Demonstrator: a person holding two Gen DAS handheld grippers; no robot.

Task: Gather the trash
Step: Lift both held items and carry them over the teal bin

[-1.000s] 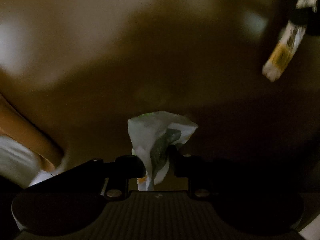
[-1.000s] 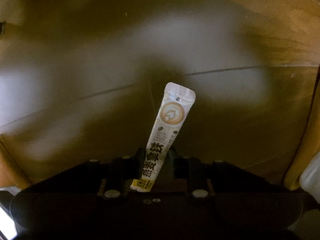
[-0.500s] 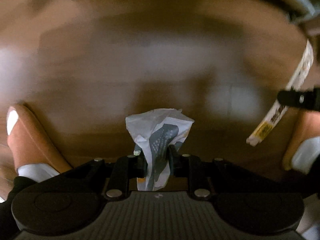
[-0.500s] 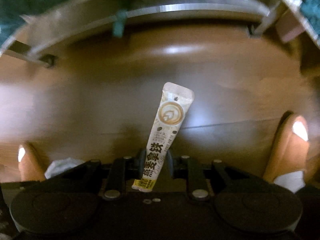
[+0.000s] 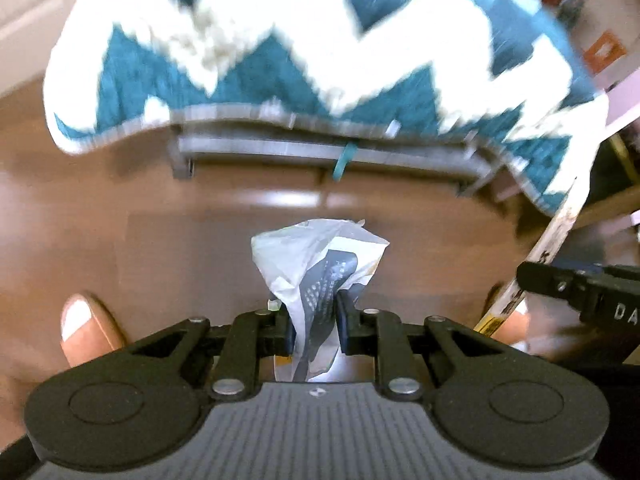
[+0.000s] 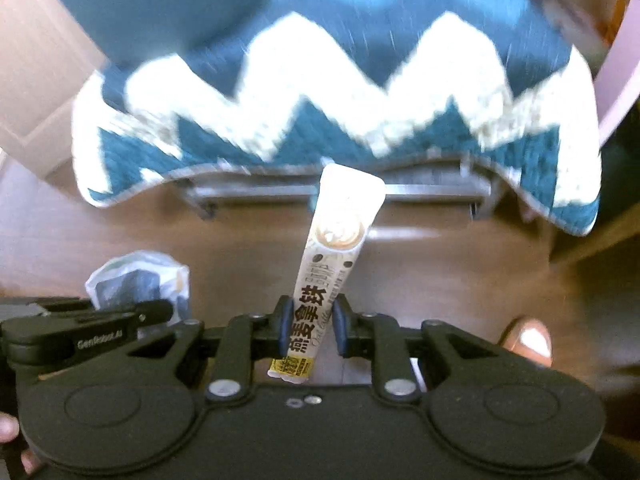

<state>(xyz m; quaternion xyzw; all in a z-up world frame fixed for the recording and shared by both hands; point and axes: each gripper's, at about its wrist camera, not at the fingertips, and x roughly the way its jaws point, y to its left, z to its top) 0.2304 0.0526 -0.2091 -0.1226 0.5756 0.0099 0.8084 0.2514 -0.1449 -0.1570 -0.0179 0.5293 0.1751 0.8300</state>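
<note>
my left tongs (image 5: 314, 326) pinch a crumpled white wrapper (image 5: 320, 264) with a dark grey printed panel; it bunches upward out of the grip, its top flaring wide and creased, its lower end poking out below the pads. my right tongs (image 6: 309, 326) pinch a long, narrow coffee stick sachet (image 6: 334, 256), cream-white with a latte-art circle near the top, bold black characters along its body and a yellow band at the bottom. it stands nearly upright, leaning slightly right, gripped near its lower end. both pieces hang above the brown floor.
</note>
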